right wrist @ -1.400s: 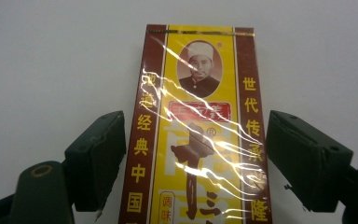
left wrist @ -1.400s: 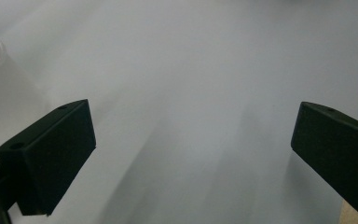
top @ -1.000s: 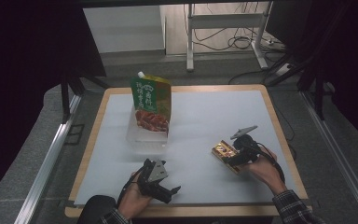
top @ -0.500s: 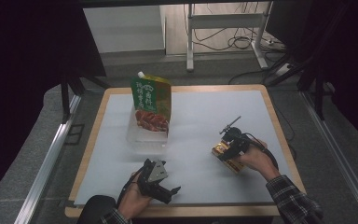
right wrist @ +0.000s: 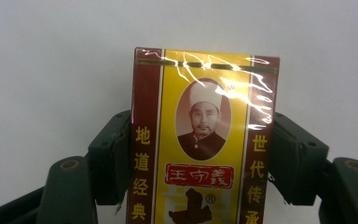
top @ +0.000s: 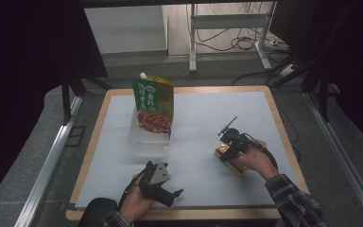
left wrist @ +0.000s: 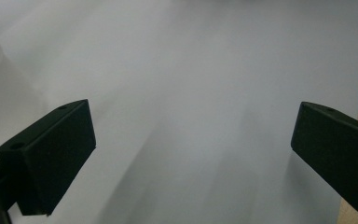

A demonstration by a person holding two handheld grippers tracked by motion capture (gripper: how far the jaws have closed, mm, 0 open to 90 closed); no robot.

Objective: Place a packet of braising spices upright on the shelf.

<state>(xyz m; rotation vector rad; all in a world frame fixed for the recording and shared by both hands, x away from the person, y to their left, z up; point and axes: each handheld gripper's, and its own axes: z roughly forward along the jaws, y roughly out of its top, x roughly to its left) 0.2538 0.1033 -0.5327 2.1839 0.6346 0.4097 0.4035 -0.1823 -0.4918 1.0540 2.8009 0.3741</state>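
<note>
A yellow and maroon box [top: 231, 161] with a portrait on its face lies on the white mat at the right. In the right gripper view the box [right wrist: 205, 140] stands between the two black jaws. My right gripper [top: 228, 147] has just been closing, and both pads now press on the box's long sides. My left gripper [top: 172, 196] rests near the table's front edge, held by a hand. Its jaws stand wide open [left wrist: 193, 140] over bare mat with nothing between them.
A green pouch [top: 153, 101] stands upright in a clear plastic tub [top: 144, 139] at the mat's back left. The white mat [top: 208, 113] has a wooden table edge [top: 283, 137] around it. Metal stand legs and cables lie on the floor behind the table.
My right gripper moved left over the box, and its jaws closed onto the box's sides. The left gripper stayed where it was.
</note>
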